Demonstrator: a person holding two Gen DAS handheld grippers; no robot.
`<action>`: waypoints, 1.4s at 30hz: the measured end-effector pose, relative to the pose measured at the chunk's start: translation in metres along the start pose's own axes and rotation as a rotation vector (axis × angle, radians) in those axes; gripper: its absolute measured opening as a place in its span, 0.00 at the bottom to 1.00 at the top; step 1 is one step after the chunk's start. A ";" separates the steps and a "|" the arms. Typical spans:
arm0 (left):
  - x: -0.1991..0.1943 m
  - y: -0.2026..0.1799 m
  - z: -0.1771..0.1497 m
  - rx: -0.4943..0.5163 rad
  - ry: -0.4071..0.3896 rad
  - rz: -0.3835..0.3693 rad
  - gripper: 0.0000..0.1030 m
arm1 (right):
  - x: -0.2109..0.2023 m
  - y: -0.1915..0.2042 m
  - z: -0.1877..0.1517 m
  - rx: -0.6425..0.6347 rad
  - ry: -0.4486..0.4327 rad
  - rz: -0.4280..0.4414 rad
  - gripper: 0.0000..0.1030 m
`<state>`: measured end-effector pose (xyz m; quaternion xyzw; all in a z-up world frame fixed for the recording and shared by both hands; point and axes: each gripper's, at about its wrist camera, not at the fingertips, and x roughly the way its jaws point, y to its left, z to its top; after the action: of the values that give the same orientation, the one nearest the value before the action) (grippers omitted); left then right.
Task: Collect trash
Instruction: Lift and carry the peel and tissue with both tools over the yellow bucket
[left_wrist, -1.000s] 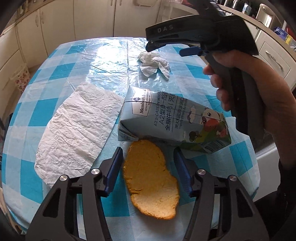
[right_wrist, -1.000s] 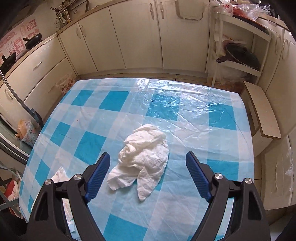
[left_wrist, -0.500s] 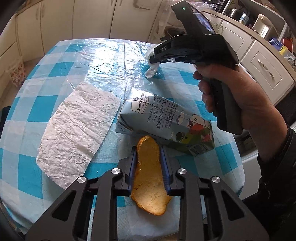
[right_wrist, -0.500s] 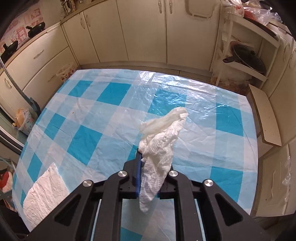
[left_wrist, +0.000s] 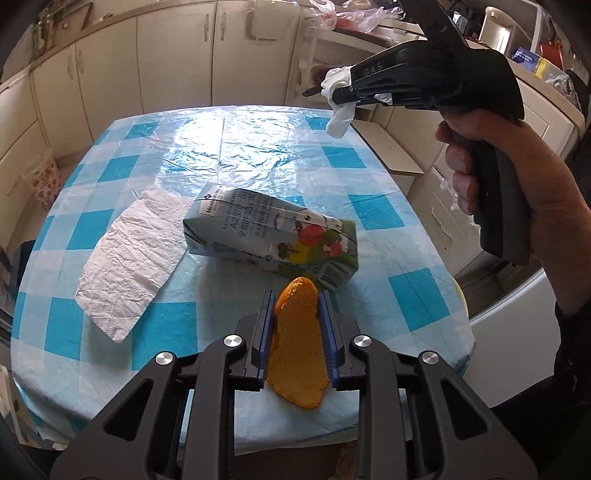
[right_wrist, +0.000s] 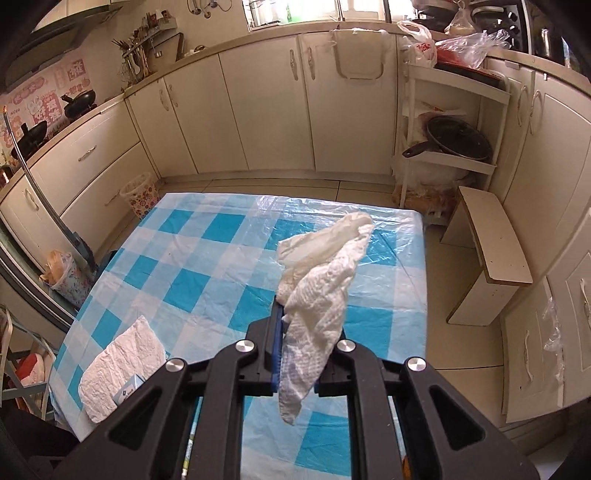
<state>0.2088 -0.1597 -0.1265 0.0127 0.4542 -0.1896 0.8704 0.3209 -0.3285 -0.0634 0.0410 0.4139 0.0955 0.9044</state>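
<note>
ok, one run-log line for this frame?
left gripper: shut on orange peel | right gripper: shut on crumpled tissue | on table: milk carton, flat tissue

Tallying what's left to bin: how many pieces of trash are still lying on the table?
2: the flat paper towel left of the milk carton, which lies on its side mid-table. The orange peel and crumpled tissue are already in the tools. Nothing else visible.

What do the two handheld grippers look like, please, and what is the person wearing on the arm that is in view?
Both grippers are matte black with angular, cut-out linkage arms, round silver pivot screws and blue pads lining their fingers. The right gripper, seen from the side in the left wrist view, has a pistol-style handle and pale "DAS" lettering on its body. A dark sleeve covers the person's forearm. No cables show.
</note>
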 end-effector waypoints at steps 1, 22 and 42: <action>-0.001 -0.003 -0.003 0.005 0.000 -0.004 0.22 | -0.003 -0.003 -0.002 0.006 -0.002 0.000 0.13; -0.001 -0.006 -0.014 0.000 0.009 -0.018 0.22 | -0.022 -0.022 -0.019 0.078 -0.010 0.062 0.13; -0.026 0.015 0.004 -0.078 -0.049 -0.092 0.22 | -0.048 -0.009 -0.040 -0.017 0.018 0.042 0.13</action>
<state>0.2033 -0.1380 -0.1058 -0.0468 0.4399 -0.2116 0.8715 0.2613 -0.3477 -0.0556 0.0412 0.4201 0.1184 0.8988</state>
